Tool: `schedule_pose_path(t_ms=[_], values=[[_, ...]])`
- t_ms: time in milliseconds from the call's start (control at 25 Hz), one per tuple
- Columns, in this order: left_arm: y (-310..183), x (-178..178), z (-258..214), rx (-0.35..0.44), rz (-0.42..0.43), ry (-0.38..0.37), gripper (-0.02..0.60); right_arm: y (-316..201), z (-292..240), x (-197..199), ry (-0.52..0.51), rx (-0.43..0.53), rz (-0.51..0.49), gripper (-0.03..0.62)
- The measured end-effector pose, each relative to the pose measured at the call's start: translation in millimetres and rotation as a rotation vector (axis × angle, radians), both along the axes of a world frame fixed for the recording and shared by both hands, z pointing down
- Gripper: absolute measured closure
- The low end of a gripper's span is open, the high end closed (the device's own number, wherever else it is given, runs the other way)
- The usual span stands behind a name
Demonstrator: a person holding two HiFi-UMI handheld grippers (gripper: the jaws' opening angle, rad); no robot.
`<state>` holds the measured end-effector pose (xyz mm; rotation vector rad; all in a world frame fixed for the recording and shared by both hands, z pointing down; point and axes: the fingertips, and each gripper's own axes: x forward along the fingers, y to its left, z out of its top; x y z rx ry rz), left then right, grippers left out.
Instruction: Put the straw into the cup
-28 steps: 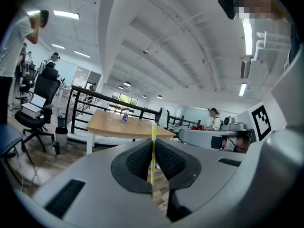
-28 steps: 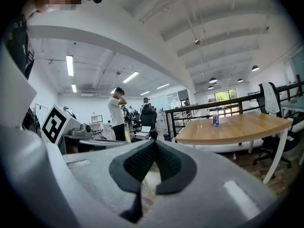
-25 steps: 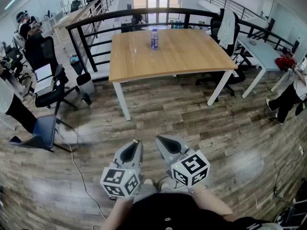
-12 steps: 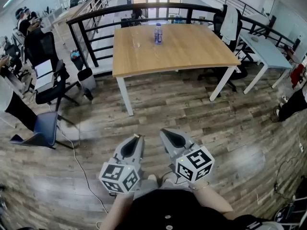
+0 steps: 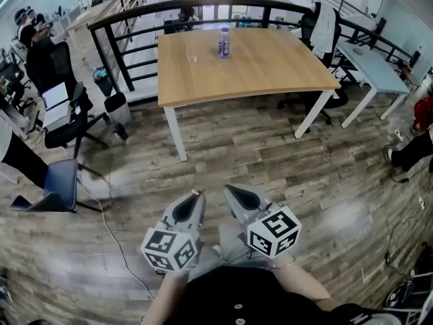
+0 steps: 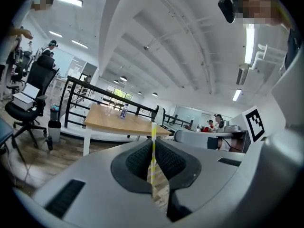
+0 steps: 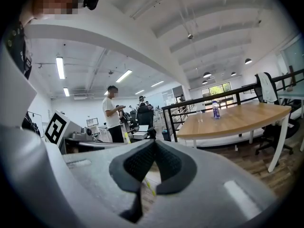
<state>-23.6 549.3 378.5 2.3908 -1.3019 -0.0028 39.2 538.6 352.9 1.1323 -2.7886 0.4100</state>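
A yellow-and-white striped straw [image 6: 153, 151] stands upright between the jaws of my left gripper [image 6: 153, 144], which is shut on it. In the head view the left gripper [image 5: 195, 199] is held low in front of the person's body, with the straw's tip [image 5: 196, 192] just showing. My right gripper [image 5: 230, 192] is beside it, shut and holding nothing [image 7: 154, 144]. Far ahead, a clear cup [image 5: 192, 54] stands on the wooden table [image 5: 270, 70], with a water bottle [image 5: 224, 42] to its right. The cup [image 6: 110, 110] is well out of reach of both grippers.
Wood-plank floor lies between me and the table. A black railing [image 5: 128, 26] runs behind the table. Office chairs [image 5: 57, 107] and a blue chair [image 5: 57, 185] stand at the left, with a cable [image 5: 111, 235] on the floor. A second table [image 5: 369, 63] and a person [image 5: 413, 147] are at the right.
The table, cup and bottle have shifted a little in the head view as the person walks. Both grippers keep the same pose side by side, the straw still in the left.
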Motion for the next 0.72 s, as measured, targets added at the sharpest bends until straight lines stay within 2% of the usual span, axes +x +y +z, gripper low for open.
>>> schedule_pose_path(t_ms=[360, 520, 720], values=[[-64, -18, 13, -0.028, -0.039, 0.001, 0.546, -66, 17, -20, 0.02, -0.02, -0.053, 0.595], [-109, -15, 20, -0.041, -0.046, -0.002, 0.546, -114, 24, -13, 0.005, -0.032, -0.046, 0.595], [-179, -13, 11, -0.02, -0.067, -0.012, 0.546, -189, 21, -4, 0.005, -0.03, -0.046, 0.595]])
